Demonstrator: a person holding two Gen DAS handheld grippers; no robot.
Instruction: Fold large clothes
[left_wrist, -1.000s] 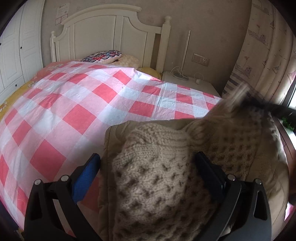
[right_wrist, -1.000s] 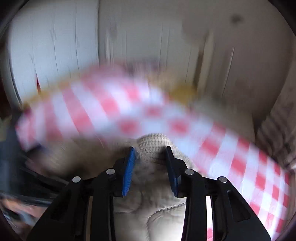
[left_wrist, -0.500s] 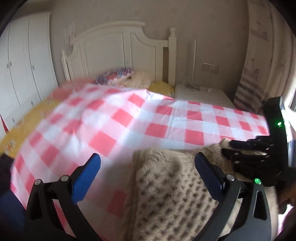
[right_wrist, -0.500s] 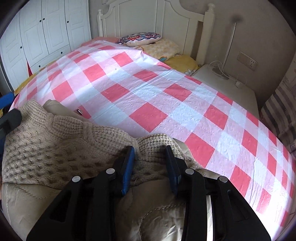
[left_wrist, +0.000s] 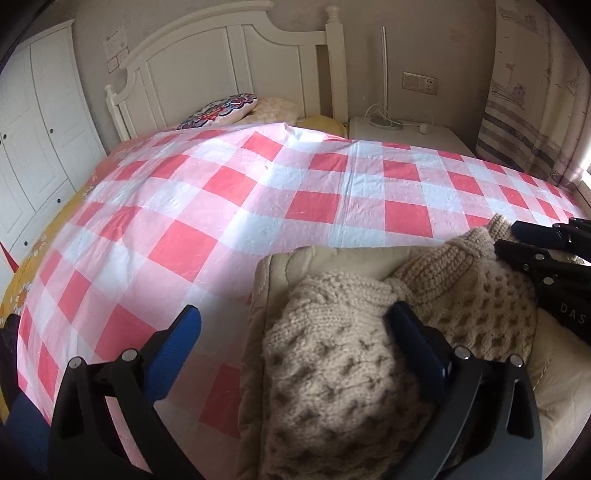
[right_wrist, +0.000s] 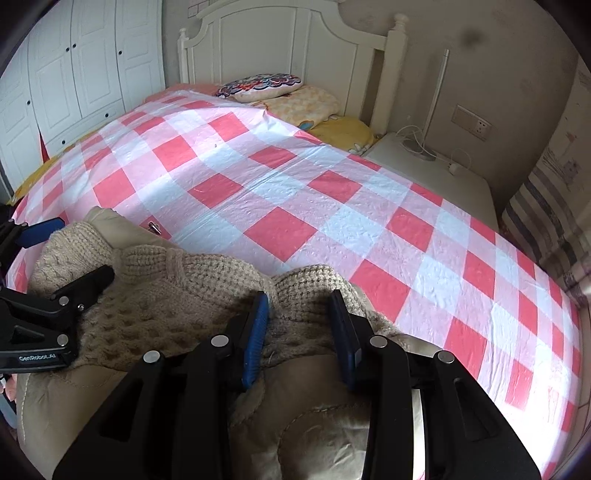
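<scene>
Right wrist: sweater (right_wrist: 177, 295) between gripper (right_wrist: 300, 325) pads.

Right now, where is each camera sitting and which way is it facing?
Left wrist: rides the left gripper, angled down over the knit sweater toward the headboard; its own open fingers frame the sweater's left end, and the right gripper enters at the right edge.
Right wrist: rides the right gripper, angled down across the checkered cover; its fingers are closed on the sweater's ribbed edge, with the left gripper at the left edge.
Shared: sweater, cover, headboard, nightstand.
</scene>
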